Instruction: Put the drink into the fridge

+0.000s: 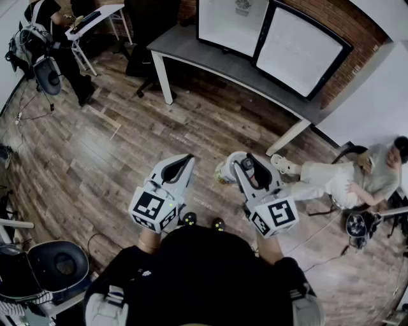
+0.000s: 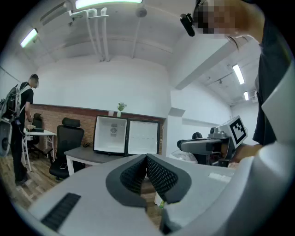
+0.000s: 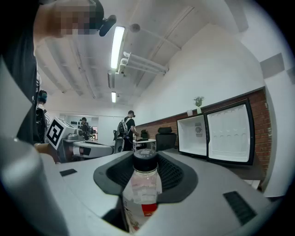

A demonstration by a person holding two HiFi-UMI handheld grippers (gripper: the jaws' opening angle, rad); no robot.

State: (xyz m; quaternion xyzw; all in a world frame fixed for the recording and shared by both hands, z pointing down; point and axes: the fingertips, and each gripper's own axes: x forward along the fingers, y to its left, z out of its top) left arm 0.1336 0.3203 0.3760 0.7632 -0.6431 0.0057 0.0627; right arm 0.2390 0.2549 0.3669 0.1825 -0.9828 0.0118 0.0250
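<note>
The drink is a clear bottle (image 3: pixel 144 193) with a black cap and a red-and-white label. It stands between the jaws of my right gripper (image 3: pixel 145 161), which is shut on it. In the head view the bottle (image 1: pixel 226 170) shows pale at the right gripper (image 1: pixel 245 164), held level above the wood floor. My left gripper (image 1: pixel 185 160) is beside it with nothing in it, and its ribbed pads (image 2: pixel 156 173) meet, so it is shut. The fridge (image 1: pixel 274 38) sits on a grey table (image 1: pixel 185 51) ahead with its door swung open and its white inside showing (image 3: pixel 216 133).
A person sits on the floor at the right (image 1: pixel 357 178). Another stands by a white desk (image 1: pixel 95 19) at the back left. A black office chair (image 1: pixel 143 38) is at the table's left end. A stool (image 1: pixel 57 264) stands at my lower left.
</note>
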